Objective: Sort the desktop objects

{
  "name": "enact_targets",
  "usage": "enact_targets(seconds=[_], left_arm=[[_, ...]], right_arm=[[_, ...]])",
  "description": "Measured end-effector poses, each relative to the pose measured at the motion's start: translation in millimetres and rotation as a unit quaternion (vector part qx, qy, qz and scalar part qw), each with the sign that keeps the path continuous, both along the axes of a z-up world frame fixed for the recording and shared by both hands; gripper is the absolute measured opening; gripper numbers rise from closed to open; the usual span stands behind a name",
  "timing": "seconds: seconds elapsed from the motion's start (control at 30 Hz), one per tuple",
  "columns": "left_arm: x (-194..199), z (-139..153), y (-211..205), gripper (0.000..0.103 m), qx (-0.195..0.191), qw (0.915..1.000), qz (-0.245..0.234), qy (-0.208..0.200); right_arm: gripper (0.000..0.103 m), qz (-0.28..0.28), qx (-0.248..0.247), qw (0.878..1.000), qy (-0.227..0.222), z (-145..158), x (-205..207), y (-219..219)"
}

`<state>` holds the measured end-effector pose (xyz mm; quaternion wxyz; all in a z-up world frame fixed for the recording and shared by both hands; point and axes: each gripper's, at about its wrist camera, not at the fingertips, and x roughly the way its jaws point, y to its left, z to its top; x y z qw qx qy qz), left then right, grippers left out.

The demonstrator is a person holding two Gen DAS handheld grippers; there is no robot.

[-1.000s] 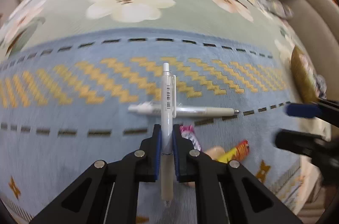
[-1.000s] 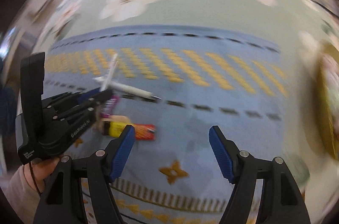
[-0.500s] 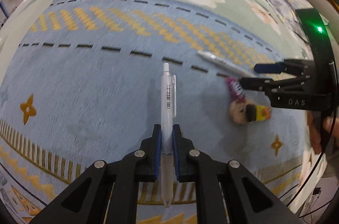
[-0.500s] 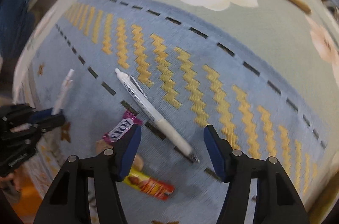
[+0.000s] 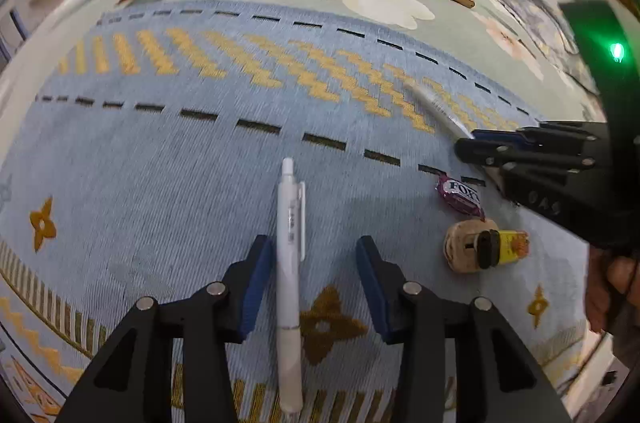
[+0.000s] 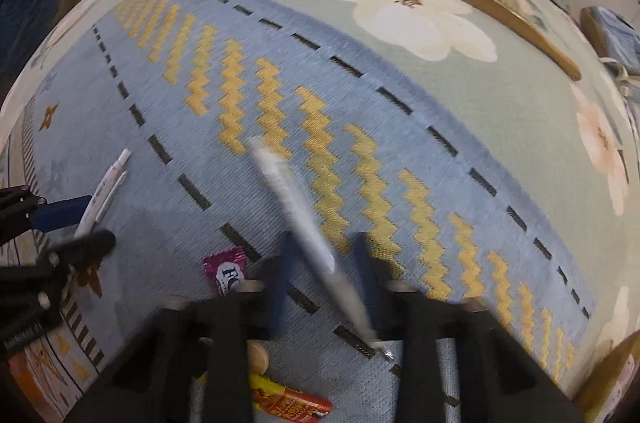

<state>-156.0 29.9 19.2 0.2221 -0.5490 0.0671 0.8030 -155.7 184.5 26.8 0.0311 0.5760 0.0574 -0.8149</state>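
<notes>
On the blue rug [image 5: 160, 183], near its front edge, a white pen [image 5: 290, 263] lies between the released left claw [image 5: 308, 279]; the right claw [image 6: 324, 287] straddles a second pen [image 6: 304, 231], grip unclear through blur.

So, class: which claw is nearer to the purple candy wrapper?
Right. The right claw straddles the second pen just beside the purple candy wrapper; the left claw sits farther off, open around the white pen.

L gripper [image 5: 308, 287] jaws wide apart; R gripper [image 6: 324, 287] jaws narrow, blurred, angled low.
</notes>
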Motion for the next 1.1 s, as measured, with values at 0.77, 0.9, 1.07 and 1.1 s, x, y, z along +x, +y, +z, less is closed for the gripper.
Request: enact_targets(seconds=[0.77,0.9,1.07,1.1], left_arm=[[75.8,59.4,22.0,0.008,0.035,0.9984,-0.022,-0.038],[97.3,81.1,52.0,0.008,0.049,0.9975,-0.04,-0.03],[125.1,100.1,102.8,0.008,0.067,0.9951,-0.067,-0.026],[130.1,102.7,114.7,0.008,0.069,0.9945,-0.074,-0.025]], right_arm=[[0.011,-0.183,-0.133,0.974,0.0,63.3,118.7,82.5],[0.011,-0.187,-0.147,0.971,0.001,80.3,152.0,91.5],[0.011,-0.19,-0.169,0.967,-0.025,90.0,198.0,110.6],[0.011,-0.194,-0.174,0.965,-0.032,88.6,208.1,117.0]])
